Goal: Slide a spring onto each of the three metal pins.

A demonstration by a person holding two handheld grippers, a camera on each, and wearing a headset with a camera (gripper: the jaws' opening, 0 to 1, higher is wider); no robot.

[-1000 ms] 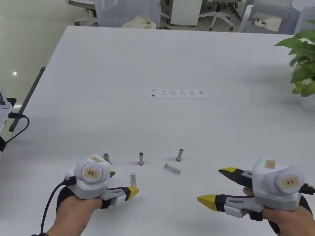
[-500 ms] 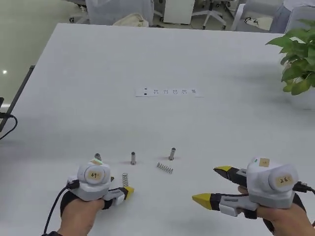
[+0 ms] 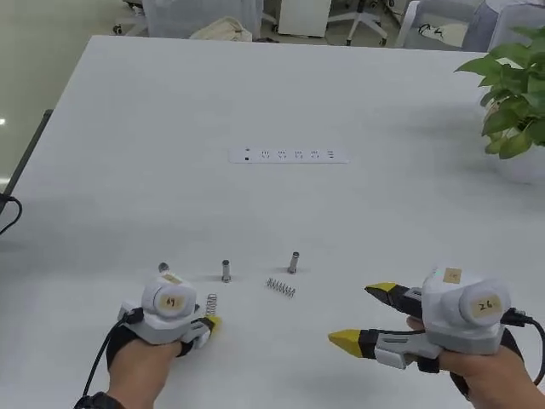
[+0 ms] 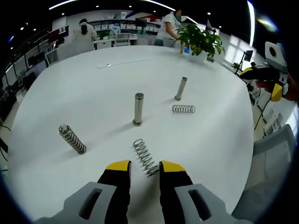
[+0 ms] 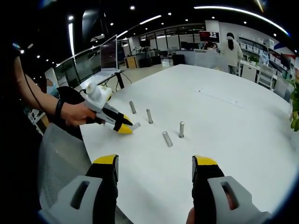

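Though matte, a white table (image 3: 409,213) with pins (image 3: 226,271), power strip (image 3: 288,156), chairs (image 3: 356,15) beyond.

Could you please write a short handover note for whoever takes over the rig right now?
Left hand-held gripper: jaws around the near end of a lying spring; clamped or not, cannot tell.
Right hand-held gripper: open, empty.
Done: left pin carries a spring.
Left to do: middle pin and right pin are bare; second loose spring lies by the right pin.
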